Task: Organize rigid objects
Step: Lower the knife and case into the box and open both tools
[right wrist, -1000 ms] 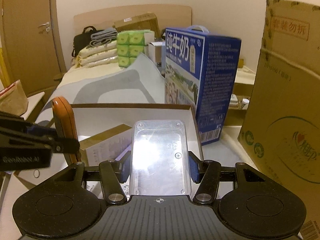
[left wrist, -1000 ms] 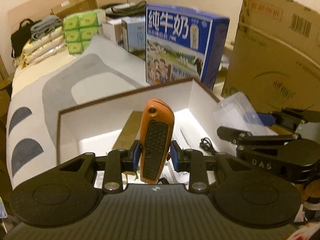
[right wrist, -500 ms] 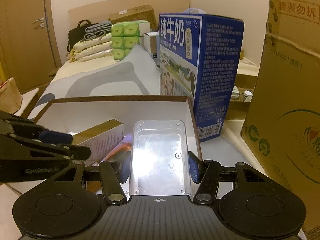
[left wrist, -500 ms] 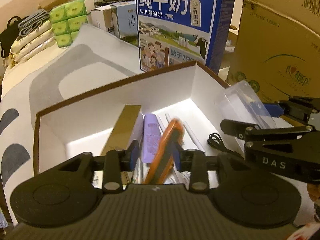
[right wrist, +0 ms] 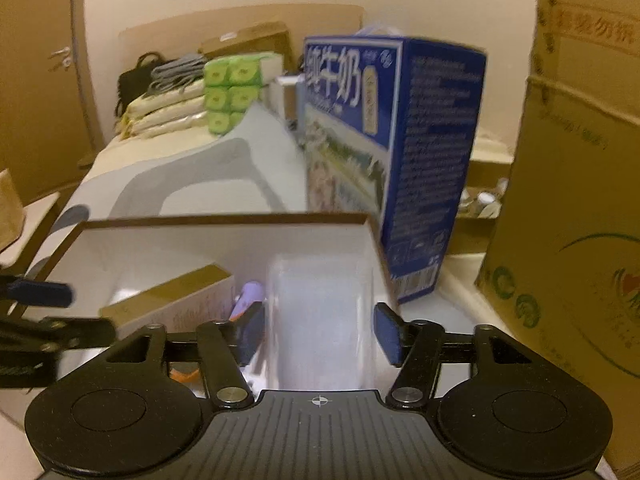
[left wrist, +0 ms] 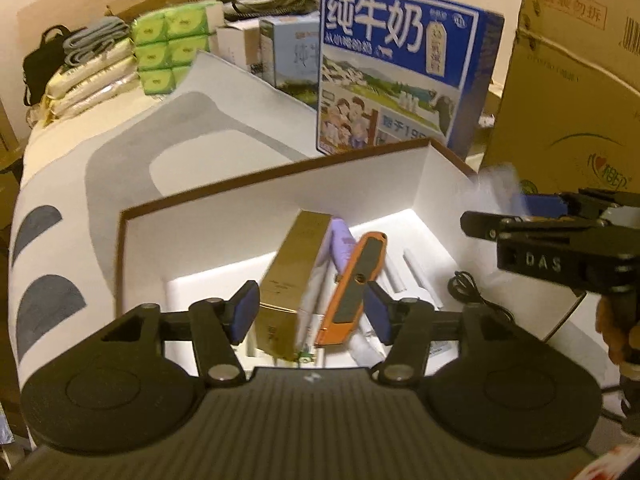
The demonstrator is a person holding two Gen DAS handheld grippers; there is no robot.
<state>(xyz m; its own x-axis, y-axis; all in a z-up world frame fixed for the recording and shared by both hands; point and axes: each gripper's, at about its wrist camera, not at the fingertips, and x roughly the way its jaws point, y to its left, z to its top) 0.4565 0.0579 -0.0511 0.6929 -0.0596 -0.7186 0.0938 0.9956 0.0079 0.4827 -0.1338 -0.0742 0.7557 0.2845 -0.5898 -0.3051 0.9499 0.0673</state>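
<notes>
The left claw [left wrist: 310, 312] is opening, pads clear of the orange utility knife [left wrist: 354, 286] lying in the white box [left wrist: 256, 204] beside a gold carton [left wrist: 292, 264]. The right claw [right wrist: 318, 334], lettered "DAS", is opening around a clear plastic case [right wrist: 320, 320]. Beyond stands a blue milk carton [left wrist: 400, 76].

Orange utility knife [left wrist: 357, 285] lying in white box [left wrist: 276, 192] beside gold carton [left wrist: 292, 268] — clear plastic case [right wrist: 320, 320] blurred above box.

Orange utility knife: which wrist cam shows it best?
Left wrist. The knife lies in the white box beside the gold carton, nearly full length, between the left gripper's opening jaws, untouched. Right wrist shows only an orange sliver behind its own finger.
</notes>
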